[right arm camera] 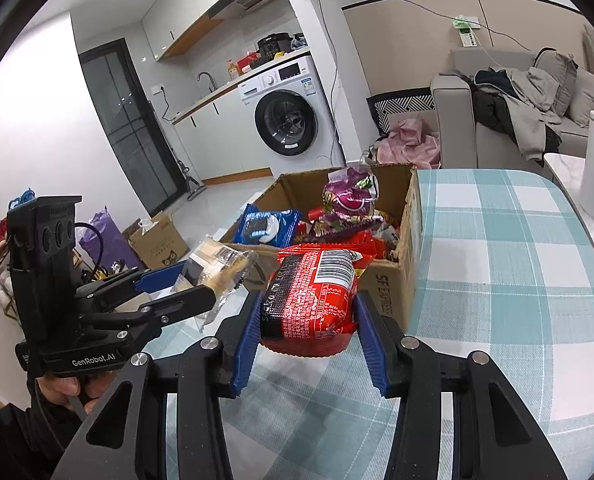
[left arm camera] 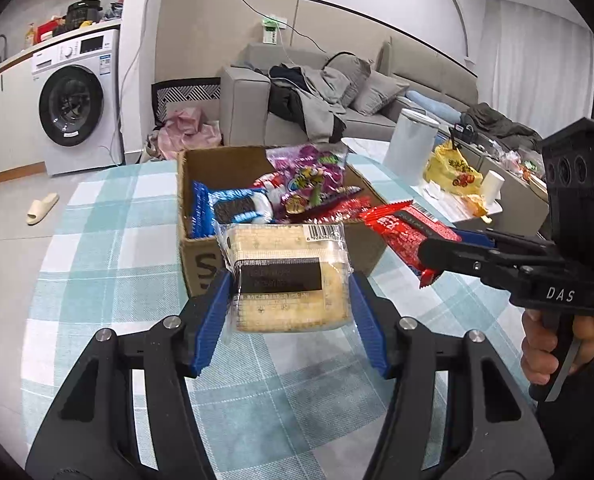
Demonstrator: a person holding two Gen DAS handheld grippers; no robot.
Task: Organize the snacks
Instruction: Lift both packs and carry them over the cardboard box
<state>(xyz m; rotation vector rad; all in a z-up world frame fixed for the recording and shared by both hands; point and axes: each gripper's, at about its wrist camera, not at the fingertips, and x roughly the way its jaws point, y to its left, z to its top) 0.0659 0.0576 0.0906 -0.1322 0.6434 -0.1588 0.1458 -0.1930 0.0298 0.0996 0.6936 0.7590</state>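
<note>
The left hand-held gripper [left arm camera: 291, 300] is pinching a clear-wrapped cracker pack [left arm camera: 287, 276] by its two sides, its blue pads [left arm camera: 213, 316] pressing in on the wrapper so the pack is hanging free above the checked surface [left arm camera: 109, 240], just in front of the cardboard box [left arm camera: 201, 268]. The right hand-held gripper [right arm camera: 303, 320] is clamping a red snack packet [right arm camera: 311, 292] the same way, gripping across the narrow width so the packet is riding level and clear of the surface. Both snacks are being held near the box's near wall, probably because they are bound for it: the box is already holding a blue cookie packet [right arm camera: 267, 228], a purple candy bag [right arm camera: 351, 196] and other red wrappers. Whether the cracker pack is overlapping the box rim or hanging short of it is hard to judge through the fisheye. A hand [left arm camera: 545, 344] is squeezing the right gripper's trigger handle.
</note>
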